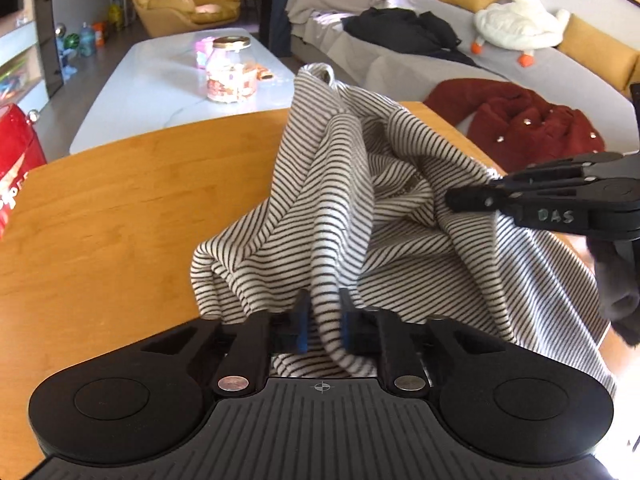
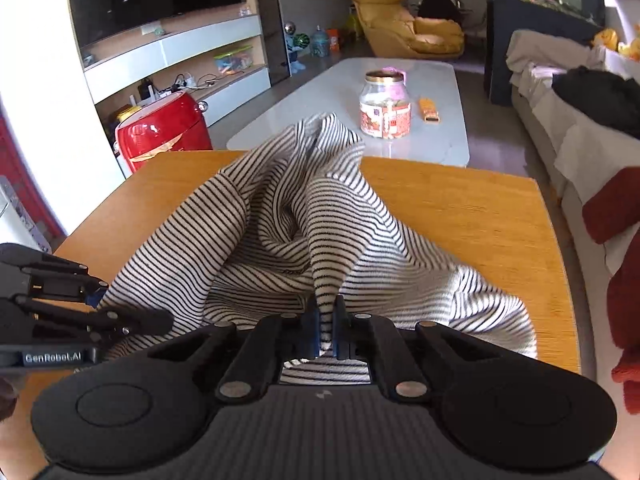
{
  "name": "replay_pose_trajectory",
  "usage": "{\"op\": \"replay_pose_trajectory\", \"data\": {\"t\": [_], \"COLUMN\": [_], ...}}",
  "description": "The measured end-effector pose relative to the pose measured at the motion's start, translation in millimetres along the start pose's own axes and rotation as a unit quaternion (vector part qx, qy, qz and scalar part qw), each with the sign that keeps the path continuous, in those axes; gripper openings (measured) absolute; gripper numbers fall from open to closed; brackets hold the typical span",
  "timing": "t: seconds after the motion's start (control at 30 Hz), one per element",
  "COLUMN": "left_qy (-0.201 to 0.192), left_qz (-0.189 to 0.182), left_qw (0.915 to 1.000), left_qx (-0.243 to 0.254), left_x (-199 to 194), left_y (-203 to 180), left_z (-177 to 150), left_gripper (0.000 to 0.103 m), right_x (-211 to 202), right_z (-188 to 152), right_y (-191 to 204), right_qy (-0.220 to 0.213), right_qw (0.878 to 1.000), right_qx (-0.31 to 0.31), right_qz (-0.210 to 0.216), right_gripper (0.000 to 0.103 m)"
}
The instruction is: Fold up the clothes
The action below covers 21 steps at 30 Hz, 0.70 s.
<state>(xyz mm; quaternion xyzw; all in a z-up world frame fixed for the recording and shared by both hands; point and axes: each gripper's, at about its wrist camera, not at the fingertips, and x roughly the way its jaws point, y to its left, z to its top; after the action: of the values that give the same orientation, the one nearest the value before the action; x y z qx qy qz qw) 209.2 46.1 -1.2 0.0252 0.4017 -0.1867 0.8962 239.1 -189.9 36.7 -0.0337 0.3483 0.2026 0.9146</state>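
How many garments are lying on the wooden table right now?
1: the striped garment, bunched in the middle of the wooden table, pinched by the left gripper and the right gripper. Its folds might hide another.

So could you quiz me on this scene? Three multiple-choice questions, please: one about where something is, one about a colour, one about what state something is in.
1. Where does the striped garment lie?
A. on the wooden table
B. on the sofa
C. on the floor

2. What colour is the fuzzy coat on the sofa?
A. blue
B. red
C. green

3. How do the left gripper and right gripper stand?
A. both open, clear of cloth
B. one open, one shut
C. both shut on the garment

Answers: 1 A, the cloth is bunched on the wood top. 2 B, it shows dark red against the grey cover. 3 C, each wrist view shows striped cloth pinched between the pads.
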Motion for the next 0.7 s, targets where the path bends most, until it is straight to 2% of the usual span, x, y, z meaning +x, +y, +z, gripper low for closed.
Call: {"op": "replay_pose_trajectory", "data": {"t": [0.1,0.2,0.27,0.4,0.47,0.53,0.57,0.6,0.63,0.67,0.7], "left_qy": [-0.045,-0.078,-0.098,-0.112,-0.109,-0.115,-0.119,-0.123,-0.121,-0.119,-0.113], "left_qz": [0.054,0.108,0.152,0.236,0.246,0.221,0.197,0.172,0.140,0.108,0.089], "left_qw": [0.9975,0.9907,0.9820,0.9605,0.9564,0.9613,0.9669,0.9718,0.9783,0.9836,0.9867], "left_qx": [0.010,-0.027,-0.053,-0.097,-0.115,-0.118,-0.111,-0.104,-0.093,-0.082,-0.075], "left_x": [-21.8,-40.8,-51.6,-62.1,-64.7,-70.2,-71.2,-72.1,-68.4,-64.7,-58.7], "left_y": [10.9,45.0,70.6,120.1,135.6,139.1,134.3,129.5,121.2,112.9,107.0], "left_z": [1.3,13.9,22.6,36.4,37.9,37.3,38.2,39.1,39.3,39.4,38.8], "left_gripper": [0.009,0.009,0.008,0.004,0.005,0.007,0.011,0.027,0.038,0.056,0.062], "right_x": [-37.1,-54.1,-51.8,-30.2,-15.0,-1.1,5.2,11.3,18.9,27.5,36.0], "right_z": [12.7,28.7,34.5,35.9,36.5,37.4,39.3,42.4,44.9,47.0,49.0], "right_y": [-2.7,-24.2,-42.7,-67.7,-73.9,-75.6,-75.2,-74.8,-75.2,-76.1,-77.0], "right_qy": [-0.069,-0.116,-0.119,-0.094,-0.079,-0.070,-0.069,-0.068,-0.063,-0.055,-0.047], "right_qw": [0.996,0.984,0.979,0.978,0.978,0.977,0.976,0.974,0.972,0.970,0.967], "right_qx": [-0.029,-0.041,-0.033,-0.020,-0.021,-0.032,-0.040,-0.049,-0.058,-0.066,-0.074], "right_qz": [-0.049,-0.131,-0.164,-0.188,-0.190,-0.197,-0.203,-0.209,-0.217,-0.227,-0.237], "right_gripper": [0.004,0.004,0.004,0.004,0.004,0.004,0.004,0.004,0.004,0.005,0.005]}}
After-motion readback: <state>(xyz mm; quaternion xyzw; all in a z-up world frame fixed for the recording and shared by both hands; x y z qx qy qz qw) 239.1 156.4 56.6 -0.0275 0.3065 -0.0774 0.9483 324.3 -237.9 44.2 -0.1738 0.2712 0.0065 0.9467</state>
